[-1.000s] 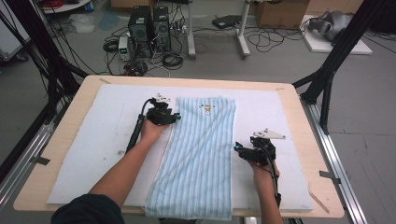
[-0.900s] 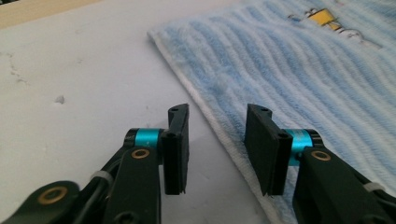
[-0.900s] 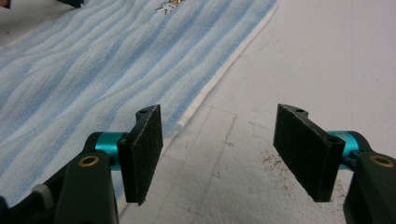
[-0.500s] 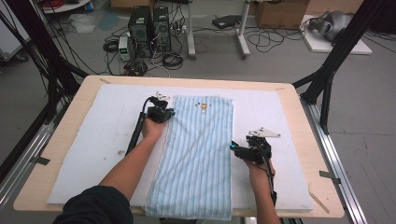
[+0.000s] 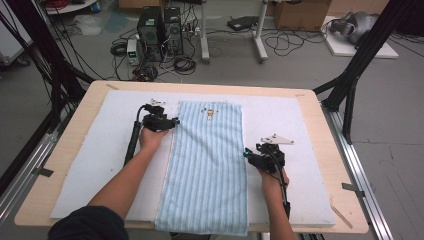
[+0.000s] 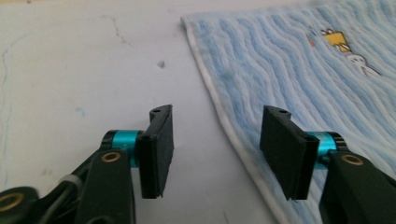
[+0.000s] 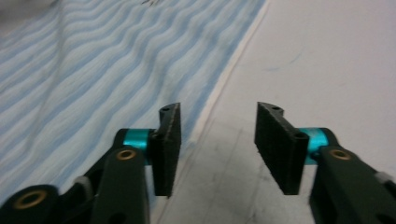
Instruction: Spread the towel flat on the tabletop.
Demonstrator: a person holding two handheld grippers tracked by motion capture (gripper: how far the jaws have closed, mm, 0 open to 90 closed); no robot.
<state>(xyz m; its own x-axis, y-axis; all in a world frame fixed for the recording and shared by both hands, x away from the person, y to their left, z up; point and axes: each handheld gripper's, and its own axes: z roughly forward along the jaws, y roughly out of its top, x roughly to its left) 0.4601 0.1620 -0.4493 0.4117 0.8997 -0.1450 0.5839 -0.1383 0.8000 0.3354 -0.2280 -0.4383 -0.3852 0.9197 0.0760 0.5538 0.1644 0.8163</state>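
Both grippers have closed in on the towel point(image 5: 207, 165) edges — left gripper point(image 6: 217, 154) and right gripper point(image 7: 217, 149) fingers released, probably pre-grasp.

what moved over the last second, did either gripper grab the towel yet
Neither has grabbed it. The left gripper slid slightly toward the far end along the striped blue towel's left edge. The right gripper drew back toward the person along the right edge. Both sets of jaws stand open, straddling the towel's white hem. The towel stayed flat on the white mat, not shifted.
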